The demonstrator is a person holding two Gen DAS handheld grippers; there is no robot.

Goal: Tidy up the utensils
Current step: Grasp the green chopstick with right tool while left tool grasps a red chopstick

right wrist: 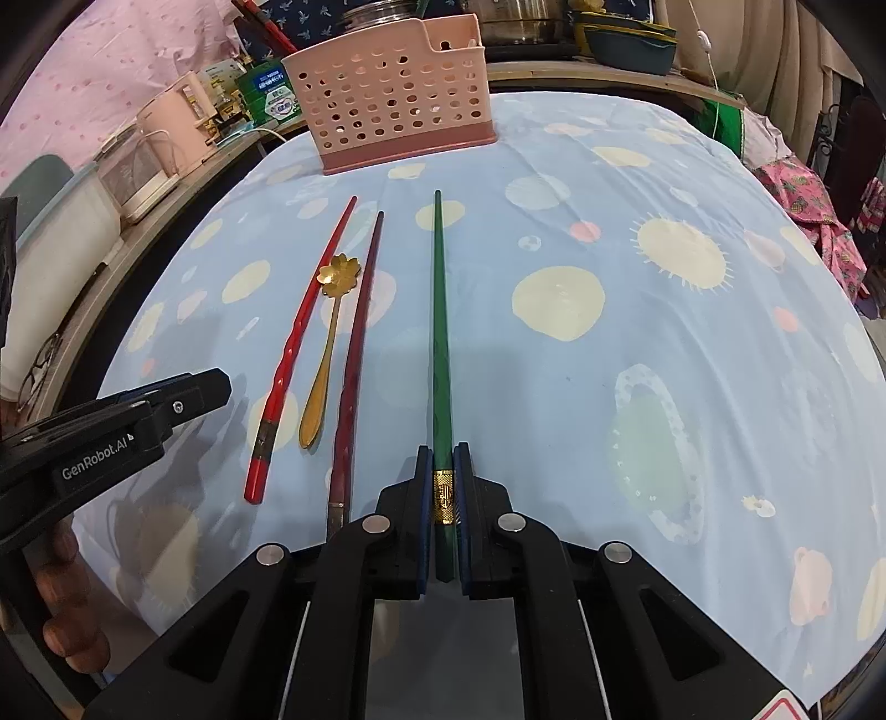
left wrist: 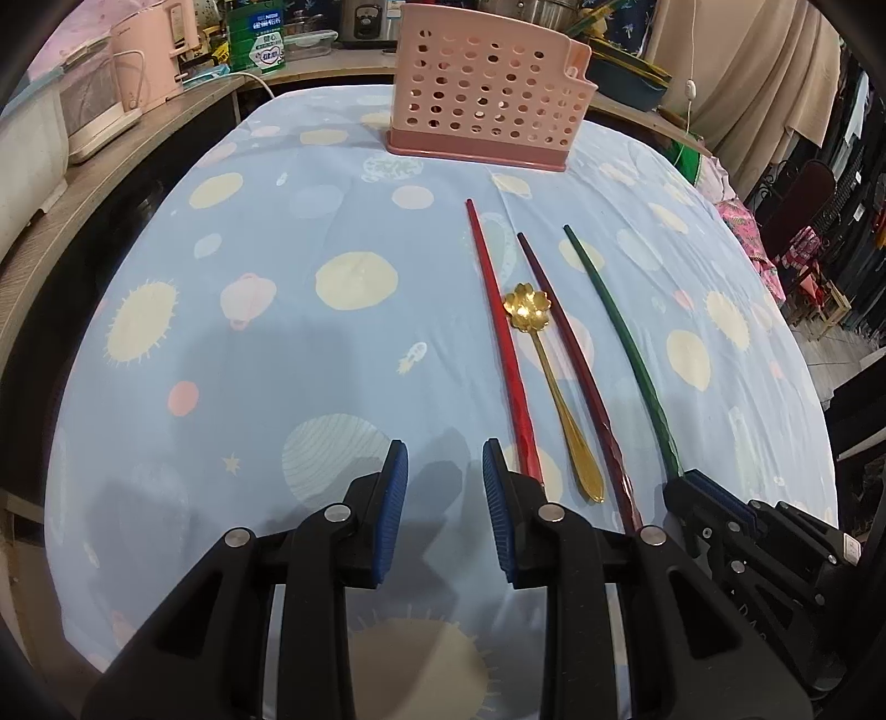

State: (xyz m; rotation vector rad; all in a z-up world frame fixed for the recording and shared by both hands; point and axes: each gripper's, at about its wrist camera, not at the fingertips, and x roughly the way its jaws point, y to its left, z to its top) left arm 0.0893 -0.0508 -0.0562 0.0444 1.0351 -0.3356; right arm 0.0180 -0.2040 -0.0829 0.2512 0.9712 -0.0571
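A pink perforated utensil holder stands at the far side of the table. A red chopstick, a gold flower-bowled spoon, a dark maroon chopstick and a green chopstick lie side by side. My right gripper is shut on the green chopstick's near end; it also shows in the left wrist view. My left gripper is open and empty, just left of the red chopstick's near end.
The table is covered with a light blue planet-print cloth. Pink and white kitchen appliances and a green can stand on a counter at the left. Dishes and cloths crowd the back and right.
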